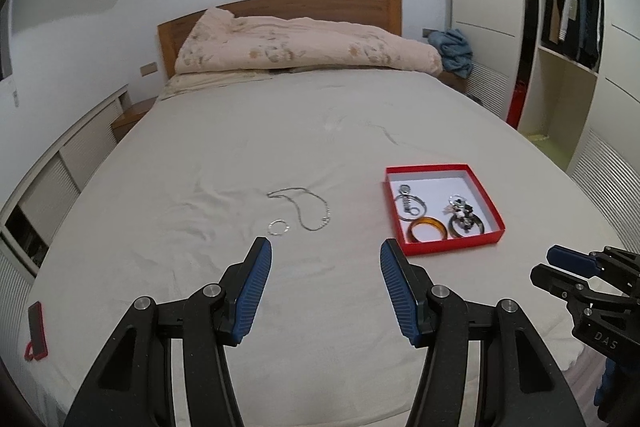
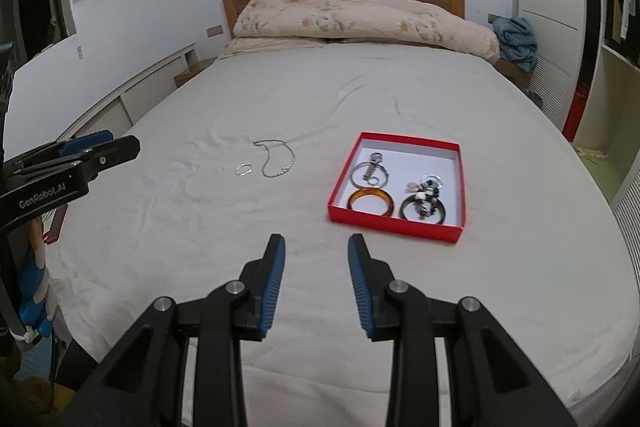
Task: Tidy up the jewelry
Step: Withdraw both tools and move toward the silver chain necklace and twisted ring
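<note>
A shallow red box (image 1: 452, 241) (image 2: 394, 225) with a white floor lies on the bed sheet. Inside it are an amber bangle (image 1: 428, 228) (image 2: 370, 201), a dark bangle (image 1: 468, 225) (image 2: 422, 211) with a beaded piece on it, and a silver ring-shaped piece (image 1: 409, 203) (image 2: 370, 171). On the sheet to the box's left lie a silver chain (image 1: 308, 205) (image 2: 276, 159) and a small silver ring (image 1: 279, 227) (image 2: 243, 169). My left gripper (image 1: 326, 251) hovers open and empty, short of the chain. My right gripper (image 2: 316, 245) is open and empty, just before the box.
A rolled floral duvet (image 1: 304, 45) (image 2: 360, 15) lies against the wooden headboard. A red-cased phone (image 1: 37, 331) sits at the bed's left edge. An open wardrobe (image 1: 568, 7) stands at the right. A blue cloth (image 1: 454, 51) rests beside the bed head.
</note>
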